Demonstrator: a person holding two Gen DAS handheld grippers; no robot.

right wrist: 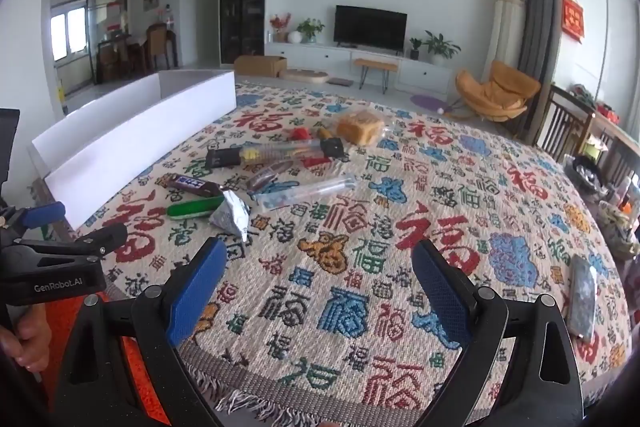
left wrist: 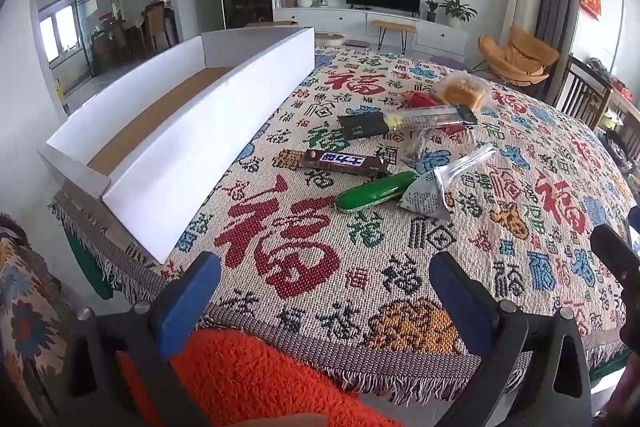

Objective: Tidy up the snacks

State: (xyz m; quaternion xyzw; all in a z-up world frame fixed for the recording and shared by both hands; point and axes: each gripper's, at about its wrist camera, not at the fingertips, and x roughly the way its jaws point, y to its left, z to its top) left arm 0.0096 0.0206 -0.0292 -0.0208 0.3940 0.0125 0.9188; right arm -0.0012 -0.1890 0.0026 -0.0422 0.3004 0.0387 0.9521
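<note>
Several snacks lie in a loose cluster on the patterned tablecloth (left wrist: 520,267): a brown chocolate bar (left wrist: 344,163), a green packet (left wrist: 376,191), a silver triangular packet (left wrist: 428,195), a long clear biscuit pack (left wrist: 408,121) and bagged bread (left wrist: 464,93). To their left stands a long white box (left wrist: 200,131) with nothing showing inside. My left gripper (left wrist: 324,291) hovers open over the table's near edge, well short of the snacks. My right gripper (right wrist: 320,287) is open too, with the chocolate bar (right wrist: 192,185) and green packet (right wrist: 194,207) ahead on its left.
A phone (right wrist: 584,299) lies at the table's right side. An orange fuzzy cloth (left wrist: 260,379) sits below the fringed near edge. Wooden chairs (right wrist: 568,131) stand at the far right. A hand (right wrist: 28,339) holds the left gripper (right wrist: 76,227).
</note>
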